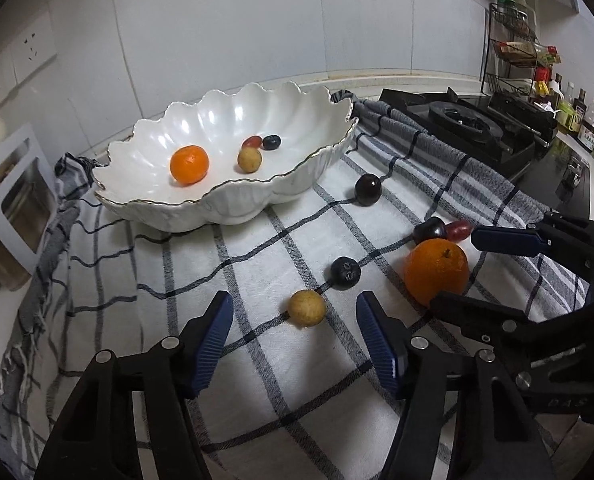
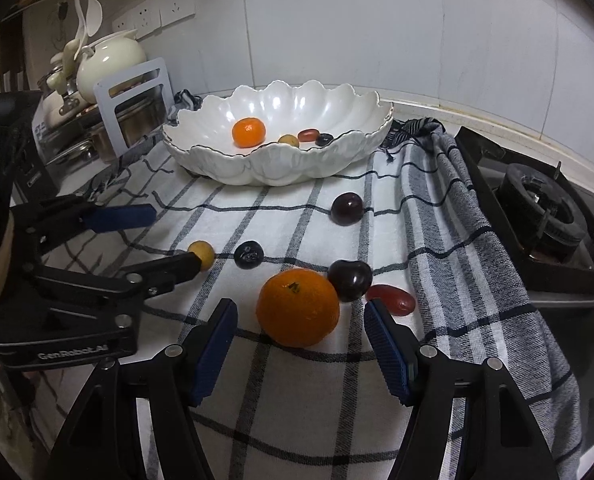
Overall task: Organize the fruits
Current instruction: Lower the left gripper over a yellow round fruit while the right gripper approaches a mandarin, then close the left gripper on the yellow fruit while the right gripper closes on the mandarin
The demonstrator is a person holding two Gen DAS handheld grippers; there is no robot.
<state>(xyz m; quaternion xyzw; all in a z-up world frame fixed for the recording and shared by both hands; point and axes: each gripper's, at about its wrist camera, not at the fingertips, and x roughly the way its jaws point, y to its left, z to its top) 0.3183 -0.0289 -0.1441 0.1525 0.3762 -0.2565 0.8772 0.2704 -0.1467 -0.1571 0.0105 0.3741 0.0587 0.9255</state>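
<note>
White tiled wall (image 2: 377, 20) behind a pale counter; wall sockets (image 2: 157, 12) at left. Black gas hob (image 1: 465, 124) to the right, wire spice rack (image 1: 513, 40) beyond. Checked cloth (image 2: 297, 400) covers the worktop. Dim, cool light

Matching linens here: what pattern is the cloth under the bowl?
White cloth with dark grid checks, grey striped border; right wrist view shows it best.

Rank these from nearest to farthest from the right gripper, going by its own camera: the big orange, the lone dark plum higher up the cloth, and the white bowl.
1. Big orange, just ahead between the right gripper's open fingers.
2. Lone dark plum, mid-cloth, slightly right.
3. White bowl, at the back near the wall.
</note>
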